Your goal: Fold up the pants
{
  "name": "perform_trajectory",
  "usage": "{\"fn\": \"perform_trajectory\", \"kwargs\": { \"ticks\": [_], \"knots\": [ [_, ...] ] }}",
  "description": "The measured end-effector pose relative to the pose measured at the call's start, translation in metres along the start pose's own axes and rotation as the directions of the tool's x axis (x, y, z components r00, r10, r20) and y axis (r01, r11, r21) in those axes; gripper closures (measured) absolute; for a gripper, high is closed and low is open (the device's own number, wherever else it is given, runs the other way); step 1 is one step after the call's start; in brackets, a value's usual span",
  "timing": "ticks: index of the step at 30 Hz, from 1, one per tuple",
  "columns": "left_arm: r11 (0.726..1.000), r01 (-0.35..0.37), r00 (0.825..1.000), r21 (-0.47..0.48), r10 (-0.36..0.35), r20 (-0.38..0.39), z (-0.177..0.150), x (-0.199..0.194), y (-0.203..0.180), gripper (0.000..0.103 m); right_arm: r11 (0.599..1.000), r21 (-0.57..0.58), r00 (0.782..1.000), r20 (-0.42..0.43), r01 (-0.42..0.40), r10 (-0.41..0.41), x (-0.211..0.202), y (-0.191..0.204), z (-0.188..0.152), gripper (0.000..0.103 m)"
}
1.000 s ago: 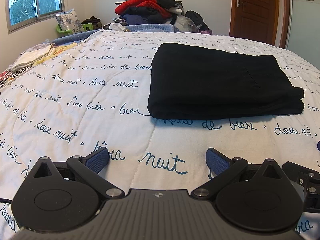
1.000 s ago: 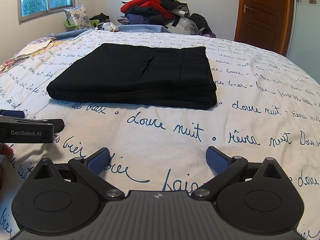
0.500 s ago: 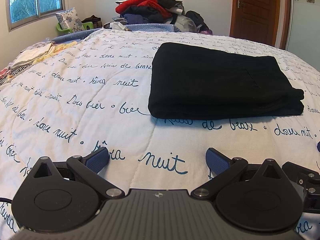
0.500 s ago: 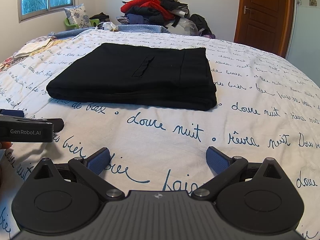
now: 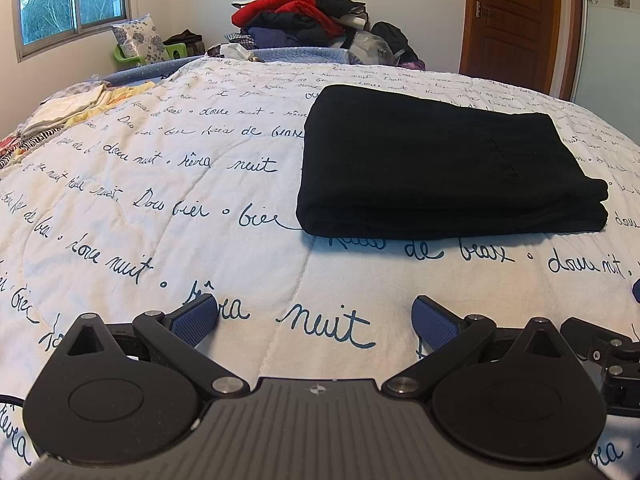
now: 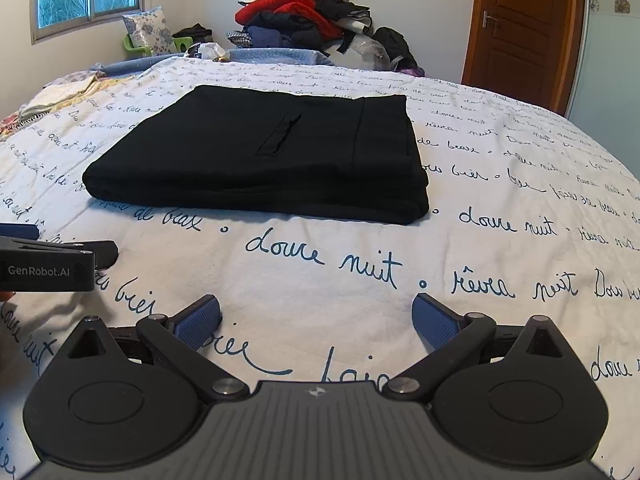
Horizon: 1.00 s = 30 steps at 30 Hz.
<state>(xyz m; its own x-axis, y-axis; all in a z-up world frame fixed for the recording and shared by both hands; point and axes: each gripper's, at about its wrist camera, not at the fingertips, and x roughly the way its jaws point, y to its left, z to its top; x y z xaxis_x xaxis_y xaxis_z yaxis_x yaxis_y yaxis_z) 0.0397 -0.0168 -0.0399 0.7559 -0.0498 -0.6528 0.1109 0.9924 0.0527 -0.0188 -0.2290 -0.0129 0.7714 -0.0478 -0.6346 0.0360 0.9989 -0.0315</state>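
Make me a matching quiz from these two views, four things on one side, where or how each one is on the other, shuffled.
1. black pants
2. clothes pile
3. wooden door
4. right claw

a. closed, far right
b. folded flat on the bedspread
c. open, empty
d. heaped beyond the far end of the bed

Pairs: 1-b, 2-d, 3-a, 4-c

"GenRobot.AI" on left gripper [image 6: 48, 270]; "douce nuit", "rêves" on bedspread [image 6: 480, 264]
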Motion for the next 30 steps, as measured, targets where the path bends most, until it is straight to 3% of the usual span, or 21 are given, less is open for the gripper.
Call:
{"fn": "perform_trajectory", "kwargs": {
  "ticks": [30],
  "knots": [
    [1.0, 0.004, 1.0, -0.008, -0.004, -0.001, -0.0014, 0.0012, 0.0002, 0.0, 1.0, 0.005, 1.0, 0.002, -0.003, 0.003, 0.0006, -0.0001, -0.0015, 0.0]
  ]
}}
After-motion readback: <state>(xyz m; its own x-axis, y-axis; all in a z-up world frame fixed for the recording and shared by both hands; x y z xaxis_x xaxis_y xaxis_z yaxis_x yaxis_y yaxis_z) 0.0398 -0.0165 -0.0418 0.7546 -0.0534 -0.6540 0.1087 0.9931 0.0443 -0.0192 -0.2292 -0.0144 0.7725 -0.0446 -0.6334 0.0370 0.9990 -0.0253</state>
